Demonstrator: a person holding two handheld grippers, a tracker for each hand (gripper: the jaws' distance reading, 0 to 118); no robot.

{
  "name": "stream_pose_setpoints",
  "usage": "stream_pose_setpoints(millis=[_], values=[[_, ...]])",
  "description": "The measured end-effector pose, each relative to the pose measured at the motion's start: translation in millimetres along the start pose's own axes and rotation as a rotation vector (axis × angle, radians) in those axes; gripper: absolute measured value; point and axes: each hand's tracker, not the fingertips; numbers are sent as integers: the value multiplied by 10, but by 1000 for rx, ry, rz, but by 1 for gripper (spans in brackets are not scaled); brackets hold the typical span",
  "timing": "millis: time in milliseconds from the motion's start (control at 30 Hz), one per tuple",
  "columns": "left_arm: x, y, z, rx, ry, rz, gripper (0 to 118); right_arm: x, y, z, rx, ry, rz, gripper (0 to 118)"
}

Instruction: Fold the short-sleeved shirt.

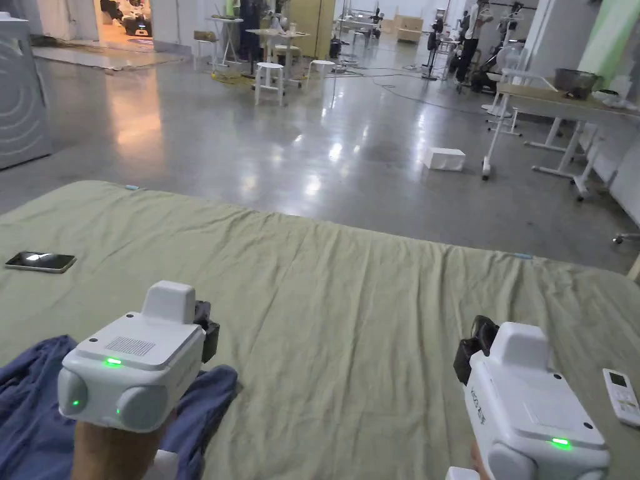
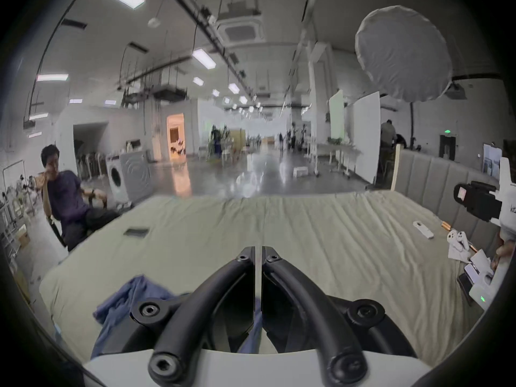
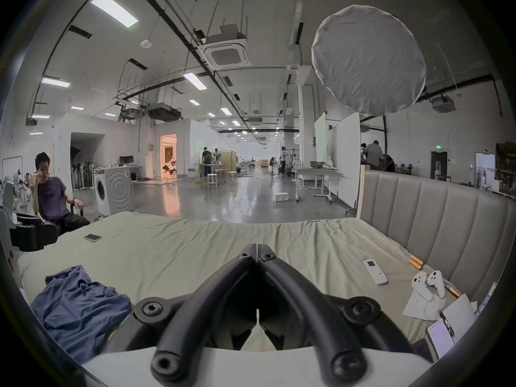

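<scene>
A crumpled blue short-sleeved shirt [image 1: 31, 400] lies bunched at the near left corner of the green bed sheet [image 1: 344, 300]. It also shows in the left gripper view [image 2: 125, 295] and the right gripper view [image 3: 81, 309]. My left gripper [image 1: 209, 330] hovers over the shirt's right edge; its jaws [image 2: 258, 253] stand together with a hairline slit and hold nothing. Blue cloth shows beneath them. My right gripper [image 1: 478, 340] hangs over bare sheet at the near right, jaws [image 3: 257, 249] touching at the tips, empty.
A phone [image 1: 40, 261] lies on the sheet at the far left, a white remote [image 1: 622, 395] at the right edge. Game controllers [image 3: 427, 281], papers and batteries sit by the padded headboard [image 3: 432, 225]. A person [image 3: 50, 197] sits beyond the bed's left side.
</scene>
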Motion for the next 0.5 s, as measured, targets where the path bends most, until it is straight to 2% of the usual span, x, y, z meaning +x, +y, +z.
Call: stream_pose_setpoints(millis=[267, 300, 367, 433, 500], values=[[-1314, -813, -99, -433, 89, 156, 4, -303, -209, -111, -48, 70, 16, 0], [-1429, -897, -121, -485, 99, 173, 10, -333, -234, -123, -56, 78, 18, 0], [-1655, -1111, -163, -548, 131, 200, 33, -321, -208, -103, -58, 95, 0, 0], [-1769, -1281, -214, -598, 98, 184, 77, -331, -227, -100, -80, 106, 7, 0], [-1817, -1444, -301, -654, 71, 191, 108, -431, -309, -132, -105, 100, 25, 0]])
